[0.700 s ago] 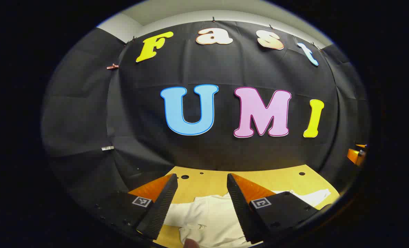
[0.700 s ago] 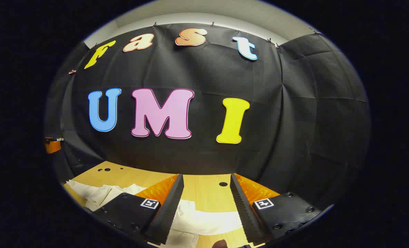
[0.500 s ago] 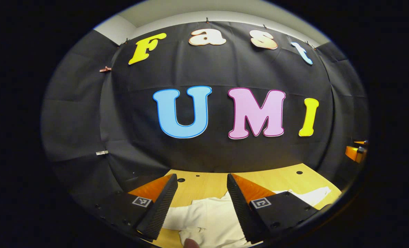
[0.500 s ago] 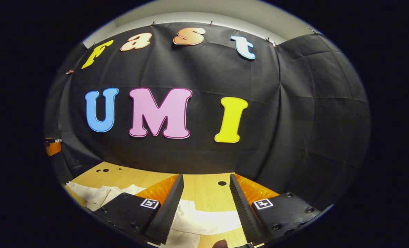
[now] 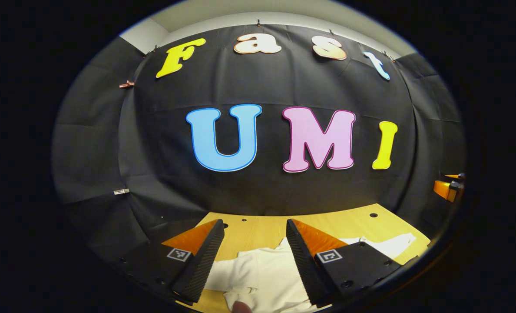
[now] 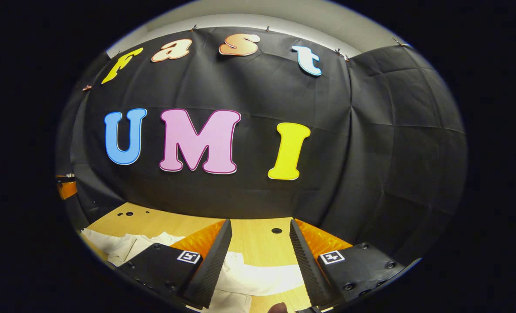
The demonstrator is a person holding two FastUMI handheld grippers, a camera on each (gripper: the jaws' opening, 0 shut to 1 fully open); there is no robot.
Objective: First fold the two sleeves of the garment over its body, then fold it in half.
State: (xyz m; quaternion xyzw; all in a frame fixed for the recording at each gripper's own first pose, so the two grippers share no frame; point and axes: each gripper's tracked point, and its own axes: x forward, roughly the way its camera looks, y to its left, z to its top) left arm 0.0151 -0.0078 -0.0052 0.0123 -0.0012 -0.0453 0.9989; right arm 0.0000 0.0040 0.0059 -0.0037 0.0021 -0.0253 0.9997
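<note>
A white garment [image 5: 262, 271] lies on the wooden table [image 5: 258, 232]. In the left gripper view it spreads beneath my left gripper [image 5: 254, 228], and one sleeve [image 5: 395, 243] reaches off to the right. That gripper hangs above the cloth, open, with nothing between its fingers. In the right gripper view the other white sleeve [image 6: 262, 276] runs across under my right gripper [image 6: 260, 228], which is also open and holds nothing. More of the garment [image 6: 127, 245] sits at the lower left there.
The table [image 6: 258, 243] has small round holes near its far edge and ends at the black cloth wall. An orange part of the other gripper [image 5: 447, 189] peeks in at the right edge of the left gripper view, and another orange part [image 6: 67, 187] at the left edge of the right gripper view.
Both views have shifted slightly, the wall sliding left and a little up. More table shows ahead of the left gripper. Both grippers stayed open; the garment has not moved.
</note>
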